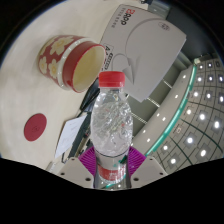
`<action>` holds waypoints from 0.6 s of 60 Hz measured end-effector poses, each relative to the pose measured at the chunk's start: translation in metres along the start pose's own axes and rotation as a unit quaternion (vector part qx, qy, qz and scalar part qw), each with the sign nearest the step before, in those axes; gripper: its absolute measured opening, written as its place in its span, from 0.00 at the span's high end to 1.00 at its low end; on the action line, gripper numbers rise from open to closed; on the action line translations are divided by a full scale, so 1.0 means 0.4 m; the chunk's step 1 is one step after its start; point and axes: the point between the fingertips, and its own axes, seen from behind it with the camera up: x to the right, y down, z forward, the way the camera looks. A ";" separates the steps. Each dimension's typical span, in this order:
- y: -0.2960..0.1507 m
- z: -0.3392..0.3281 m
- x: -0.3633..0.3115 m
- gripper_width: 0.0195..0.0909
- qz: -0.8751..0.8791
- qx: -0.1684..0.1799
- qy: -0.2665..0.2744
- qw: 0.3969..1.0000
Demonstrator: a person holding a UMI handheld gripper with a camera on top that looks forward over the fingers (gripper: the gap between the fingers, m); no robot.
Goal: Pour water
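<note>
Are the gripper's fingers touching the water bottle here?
Touching. In the gripper view, the water bottle stands between the fingers, and both purple pads press against its lower body with no visible gap.

I have just one camera, riding on my gripper (111, 165) and looking forward along its two fingers, whose pads (92, 158) show at the bottom of the view. It sits very near the bottle (111, 122) and looks down on the table (40, 100) beyond. The wide lens bends everything, so I think the tilt is steep, though I cannot be sure.
</note>
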 end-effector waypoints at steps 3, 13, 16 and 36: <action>-0.004 0.004 -0.013 0.76 -0.001 -0.005 -0.009 1.000; -0.003 -0.002 -0.026 0.76 0.042 0.001 -0.024 0.999; 0.007 -0.011 -0.034 0.76 0.090 -0.001 -0.041 0.995; 0.037 -0.089 -0.040 0.76 0.598 0.009 -0.155 0.786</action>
